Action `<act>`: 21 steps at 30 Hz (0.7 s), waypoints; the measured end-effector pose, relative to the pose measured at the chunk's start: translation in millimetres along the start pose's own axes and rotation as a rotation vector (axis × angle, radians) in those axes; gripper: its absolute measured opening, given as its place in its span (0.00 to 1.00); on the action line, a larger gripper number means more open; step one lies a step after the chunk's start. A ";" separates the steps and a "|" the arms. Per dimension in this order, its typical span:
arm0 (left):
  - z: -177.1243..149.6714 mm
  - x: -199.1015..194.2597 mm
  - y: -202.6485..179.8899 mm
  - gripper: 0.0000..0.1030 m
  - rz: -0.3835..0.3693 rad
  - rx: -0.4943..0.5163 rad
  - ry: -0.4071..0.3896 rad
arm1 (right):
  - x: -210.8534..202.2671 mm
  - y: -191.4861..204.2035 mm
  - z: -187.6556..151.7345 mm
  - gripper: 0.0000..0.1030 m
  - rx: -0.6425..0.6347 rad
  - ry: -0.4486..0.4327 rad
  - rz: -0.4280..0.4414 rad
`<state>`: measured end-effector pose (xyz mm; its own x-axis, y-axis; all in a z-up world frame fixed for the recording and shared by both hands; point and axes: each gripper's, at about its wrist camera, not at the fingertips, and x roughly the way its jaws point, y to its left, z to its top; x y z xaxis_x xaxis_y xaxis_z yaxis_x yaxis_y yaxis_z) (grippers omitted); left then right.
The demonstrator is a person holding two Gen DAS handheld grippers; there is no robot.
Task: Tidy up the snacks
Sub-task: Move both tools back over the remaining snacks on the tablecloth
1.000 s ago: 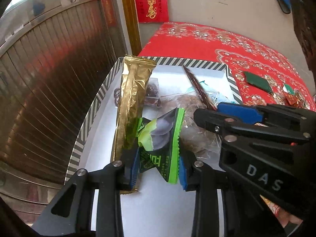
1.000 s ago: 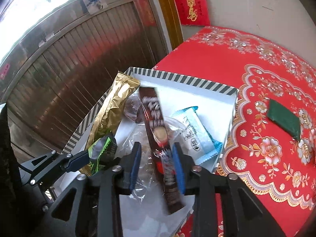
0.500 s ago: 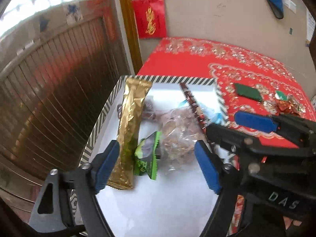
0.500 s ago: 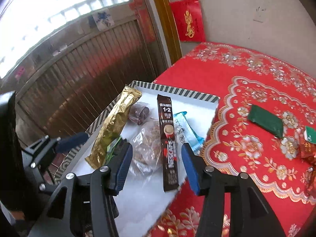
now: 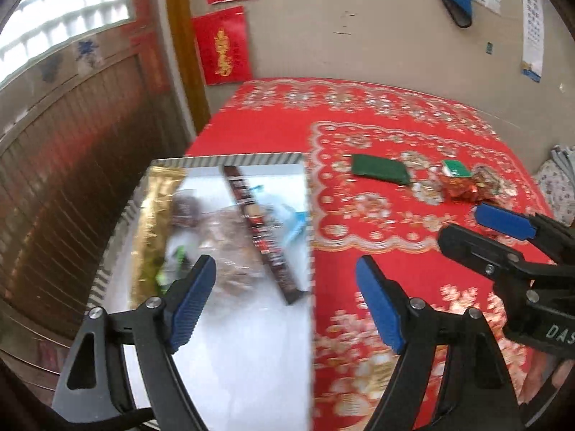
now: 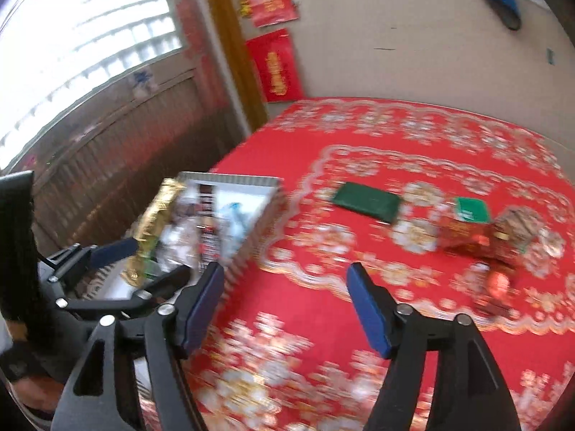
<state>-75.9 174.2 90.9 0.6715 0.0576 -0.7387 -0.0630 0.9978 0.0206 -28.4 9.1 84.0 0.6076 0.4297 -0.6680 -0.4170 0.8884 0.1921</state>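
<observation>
Left hand-held gripper (image 5: 285,296): released, jaws standing wide with nothing between them, hanging over the near right edge of the box.
Right hand-held gripper (image 6: 285,303): jaws opening, nothing between them, hanging over the red cloth just right of the box; in the left wrist view it is showing at the right edge (image 5: 478,228).
Box (image 5: 230,160): white inside with a striped rim, sitting at the left end of the bench, against its left edge.
Gold packet (image 5: 154,222): lying lengthwise along the left side of the box.
Dark stick packet (image 5: 258,226): lying slantwise in the box, near end pointing toward the right wall.
Clear bag (image 5: 222,248): resting in the middle of the box, between the gold packet and the dark stick packet; contents blurred.
Green snack pack (image 5: 170,265): lying beside the gold packet; blurred.
Light blue packet (image 5: 293,222): lying under the dark stick packet, by the right wall.
Bench (image 6: 395,136): wearing a red cloth with a pale flower pattern.
Dark green packet (image 6: 364,203): lying flat on the cloth, right of the box, well apart from it.
Small red sweets (image 6: 467,233): lying in a loose cluster at the right, a small green pack (image 6: 470,210) touching them on the far side.
</observation>
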 end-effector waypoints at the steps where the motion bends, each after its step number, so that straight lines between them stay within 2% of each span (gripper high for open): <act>1: 1.8 1.3 -4.9 0.78 -0.013 -0.005 0.004 | -3.4 -8.4 -1.6 0.70 0.004 0.000 -0.020; 9: 13.4 12.4 -46.7 0.79 -0.053 0.007 0.024 | -30.6 -84.7 -18.2 0.70 0.080 0.007 -0.145; 21: 30.2 42.5 -96.6 0.79 -0.094 0.012 0.102 | -51.8 -162.6 -28.9 0.70 0.176 0.027 -0.214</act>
<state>-19.0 81.3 77.9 0.5957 -0.0389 -0.8023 0.0058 0.9990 -0.0442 -11.5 -162.3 66.5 0.6499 0.2273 -0.7252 -0.1559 0.9738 0.1655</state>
